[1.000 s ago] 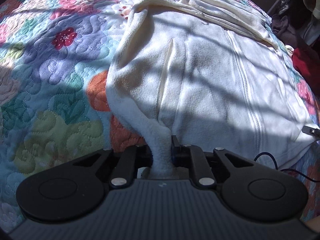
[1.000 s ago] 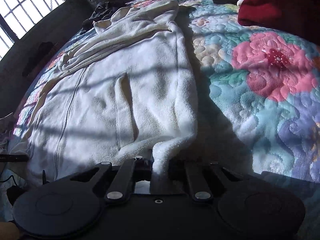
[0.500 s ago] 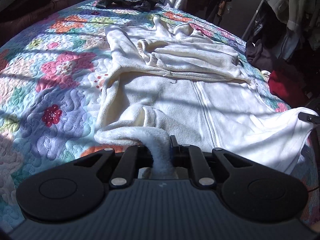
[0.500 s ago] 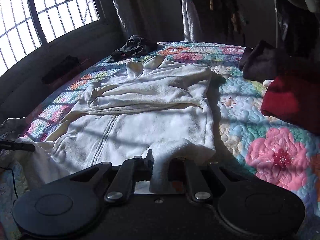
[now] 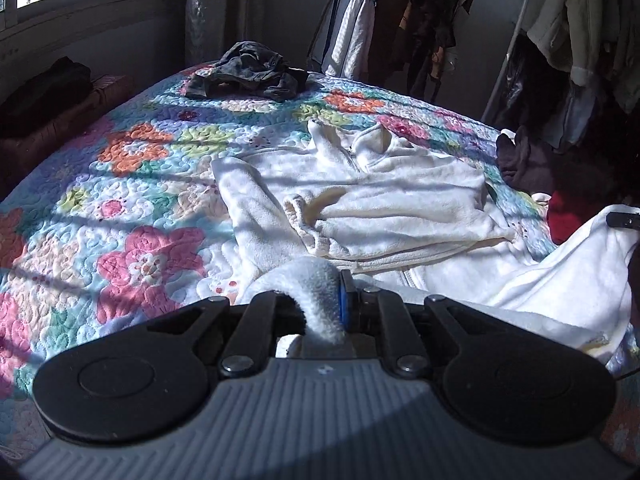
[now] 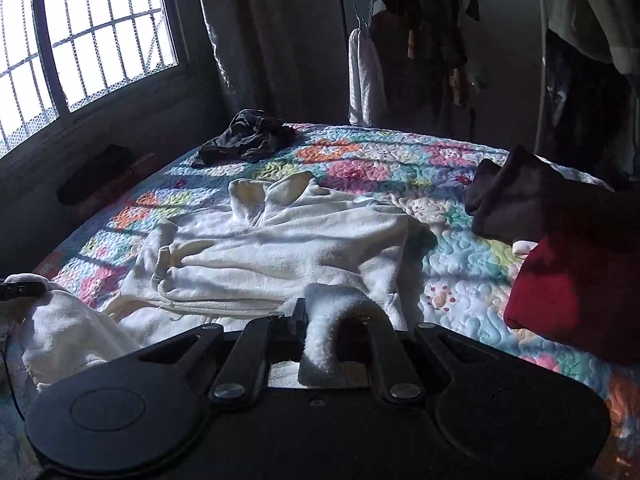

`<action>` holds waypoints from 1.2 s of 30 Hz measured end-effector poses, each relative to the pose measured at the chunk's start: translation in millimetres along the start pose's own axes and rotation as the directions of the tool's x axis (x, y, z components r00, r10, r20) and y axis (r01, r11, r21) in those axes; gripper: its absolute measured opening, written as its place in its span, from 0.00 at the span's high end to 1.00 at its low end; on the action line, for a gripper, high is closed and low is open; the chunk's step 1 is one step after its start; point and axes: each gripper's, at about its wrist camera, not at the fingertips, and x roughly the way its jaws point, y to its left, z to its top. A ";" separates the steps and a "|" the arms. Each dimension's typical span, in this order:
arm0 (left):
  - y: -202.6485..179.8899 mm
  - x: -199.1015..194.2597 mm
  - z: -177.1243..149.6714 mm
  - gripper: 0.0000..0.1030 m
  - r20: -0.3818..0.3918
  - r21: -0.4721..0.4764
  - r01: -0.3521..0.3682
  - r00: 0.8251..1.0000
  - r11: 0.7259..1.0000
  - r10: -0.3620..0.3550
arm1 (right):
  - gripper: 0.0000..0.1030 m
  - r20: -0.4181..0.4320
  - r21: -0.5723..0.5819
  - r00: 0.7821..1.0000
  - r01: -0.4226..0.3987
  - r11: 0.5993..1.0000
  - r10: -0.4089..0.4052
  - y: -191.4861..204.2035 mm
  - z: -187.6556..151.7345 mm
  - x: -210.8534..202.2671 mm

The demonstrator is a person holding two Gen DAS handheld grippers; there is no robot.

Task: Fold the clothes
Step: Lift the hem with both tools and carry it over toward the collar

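Note:
A cream fleece zip jacket [image 5: 384, 200] lies on the floral quilt [image 5: 132, 184], collar toward the far end, sleeves folded across its chest. My left gripper [image 5: 320, 300] is shut on one bottom corner of the jacket's hem, which bulges up between the fingers. My right gripper [image 6: 324, 332] is shut on the other bottom corner of the jacket [image 6: 280, 248]. Both corners are lifted off the bed, so the lower half rises toward me and sags between the grippers. Each view shows the other gripper's tip at its edge, holding raised fleece.
A dark crumpled garment [image 5: 248, 72] lies at the far end of the quilt. A red garment [image 6: 568, 288] and a dark maroon one [image 6: 516, 196] sit on the right side. A clothes rack [image 6: 416, 40] stands behind the bed; a barred window [image 6: 80, 36] is at left.
Both grippers rose and tilted up, lifting the jacket's bottom hem off the quilt. The views swung from the flat lower half to the whole bed and room.

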 end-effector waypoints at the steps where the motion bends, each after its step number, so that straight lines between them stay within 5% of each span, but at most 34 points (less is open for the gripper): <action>1: -1.1 6.0 8.7 0.89 -0.025 0.034 0.005 1.000 0.999 -0.004 | 0.88 0.000 -0.006 1.000 0.002 1.000 -0.002 0.3 3.6 3.4; 8: 5.9 44.2 50.8 0.89 -0.156 0.007 0.155 0.976 0.988 -0.152 | 0.88 -0.009 -0.051 0.999 0.040 0.998 -0.040 4.7 16.2 38.9; 11: 7.7 60.4 55.4 0.89 -0.124 0.039 0.147 0.982 0.988 -0.142 | 0.88 0.006 -0.045 0.998 0.069 0.997 -0.069 2.8 17.7 53.6; 16: 41.0 96.3 60.3 0.89 -0.042 -0.124 0.173 0.983 0.977 -0.179 | 0.88 0.048 0.017 0.980 0.192 0.981 -0.193 2.8 24.4 90.6; 20: 64.2 121.5 53.8 0.89 0.032 -0.224 0.129 0.992 0.966 -0.125 | 0.88 0.024 -0.013 0.979 0.205 0.979 -0.204 6.9 33.9 111.0; 22: 71.3 135.2 51.3 0.89 -0.008 -0.251 0.109 0.993 0.962 -0.115 | 0.88 0.021 -0.032 0.977 0.211 0.977 -0.211 6.3 40.2 119.3; 36: 89.3 161.4 77.4 0.89 0.050 -0.330 0.137 0.991 0.934 -0.128 | 0.88 0.078 0.001 0.984 0.162 0.987 -0.162 -21.3 63.6 177.4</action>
